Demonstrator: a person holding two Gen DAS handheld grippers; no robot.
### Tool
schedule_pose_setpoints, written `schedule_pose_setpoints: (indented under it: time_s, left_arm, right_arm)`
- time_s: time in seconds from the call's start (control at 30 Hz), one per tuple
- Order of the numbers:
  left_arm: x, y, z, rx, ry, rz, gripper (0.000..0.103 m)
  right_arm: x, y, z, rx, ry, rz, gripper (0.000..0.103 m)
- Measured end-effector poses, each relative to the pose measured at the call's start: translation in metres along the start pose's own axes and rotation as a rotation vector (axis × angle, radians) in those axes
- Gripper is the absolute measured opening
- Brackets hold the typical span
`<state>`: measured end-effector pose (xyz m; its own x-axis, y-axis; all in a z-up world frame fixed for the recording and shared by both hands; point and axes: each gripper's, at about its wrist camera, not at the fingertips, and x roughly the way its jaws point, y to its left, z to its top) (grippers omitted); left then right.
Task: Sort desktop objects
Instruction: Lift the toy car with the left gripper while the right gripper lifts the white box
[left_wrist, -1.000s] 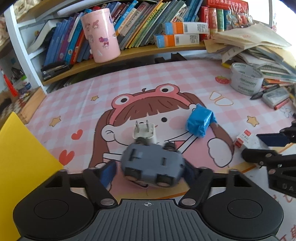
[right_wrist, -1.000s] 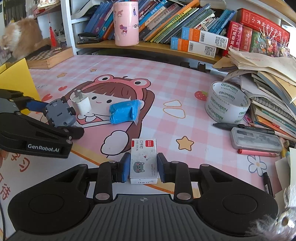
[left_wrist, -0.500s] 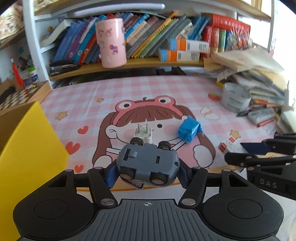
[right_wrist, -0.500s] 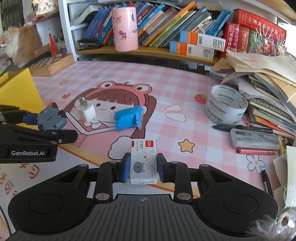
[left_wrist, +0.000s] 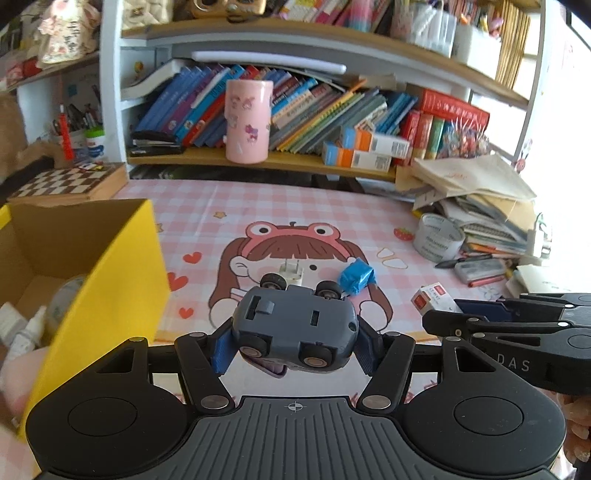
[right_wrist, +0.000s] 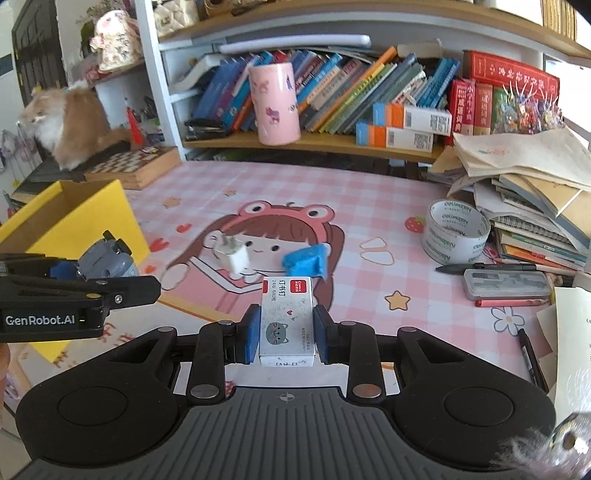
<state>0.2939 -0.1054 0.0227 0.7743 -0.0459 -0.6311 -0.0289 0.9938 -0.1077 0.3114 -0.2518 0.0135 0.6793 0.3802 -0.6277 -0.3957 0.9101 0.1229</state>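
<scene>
The yellow box (left_wrist: 110, 280) is cut off at the frame's left edge, and the things inside it — pale, blurred shapes — cannot be made out. Just right of the box, the left tool (left_wrist: 293, 339) grips a grey toy car (left_wrist: 295, 326) held belly-up above the tabletop (left_wrist: 295, 206), wheels showing; something purple beneath it stays mostly hidden. Farther right of the box, the right tool (right_wrist: 286, 332) clamps a white staple box (right_wrist: 287, 321) with a red label and a grey cat face — also lifted clear.
</scene>
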Motion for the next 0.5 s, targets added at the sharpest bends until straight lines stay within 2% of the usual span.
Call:
schedule_pose_setpoints:
  time_s: [0.17,0.5]
  left_arm:
    - [-0.027,0.013,-0.01,-0.028,-0.014,-0.023,0.063]
    - [-0.077,0.03,-0.035,0.007,-0.043,-0.055,0.063]
  right_arm:
    - [-0.02,0.016,-0.005,0.005,-0.018,-0.004,0.027]
    - [-0.05,0.05,-0.02,0.044,-0.028,-0.007,0.027]
